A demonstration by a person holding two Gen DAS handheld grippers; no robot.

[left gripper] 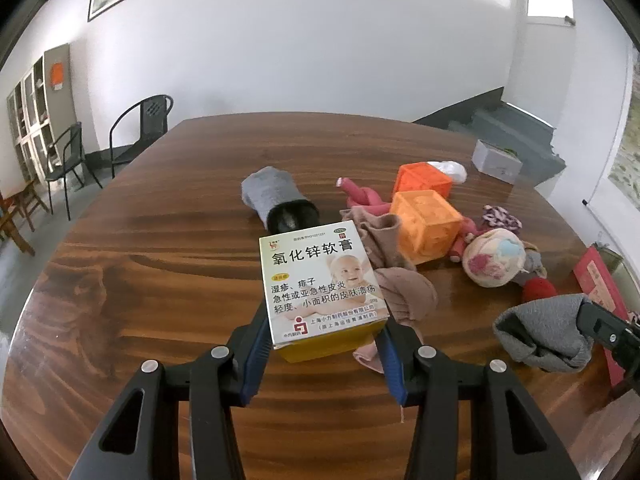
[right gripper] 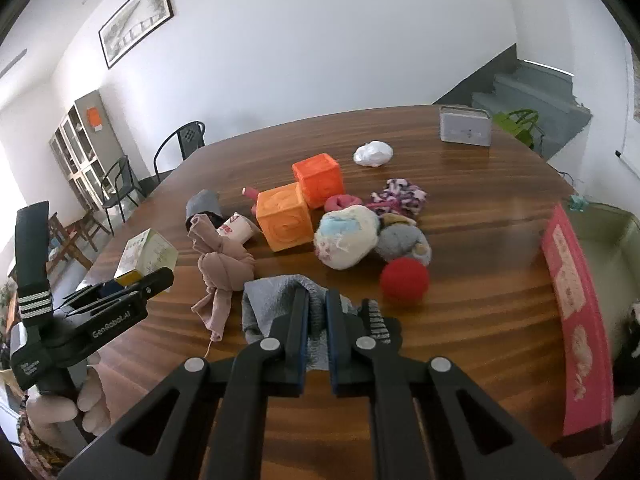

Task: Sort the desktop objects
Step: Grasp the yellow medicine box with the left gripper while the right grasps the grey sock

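Observation:
My left gripper (left gripper: 322, 330) is shut on a white and yellow ointment box (left gripper: 320, 284) and holds it above the wooden table (left gripper: 160, 272); box and gripper also show in the right wrist view (right gripper: 146, 256). My right gripper (right gripper: 316, 308) is shut on a grey sock (right gripper: 276, 304), also seen at the right of the left wrist view (left gripper: 540, 332). A knotted pink-brown sock (right gripper: 224, 268) lies beside it. Two orange cubes (right gripper: 286, 220), a patterned ball (right gripper: 346, 240), a red ball (right gripper: 404, 280) and a grey sock roll (left gripper: 276, 200) lie in a heap.
A red box (right gripper: 576, 312) stands at the table's right edge beside a pale bin (right gripper: 628, 240). A grey case (right gripper: 466, 126) and crumpled white bag (right gripper: 374, 154) sit at the back. Chairs (left gripper: 140, 132) stand beyond the far left edge.

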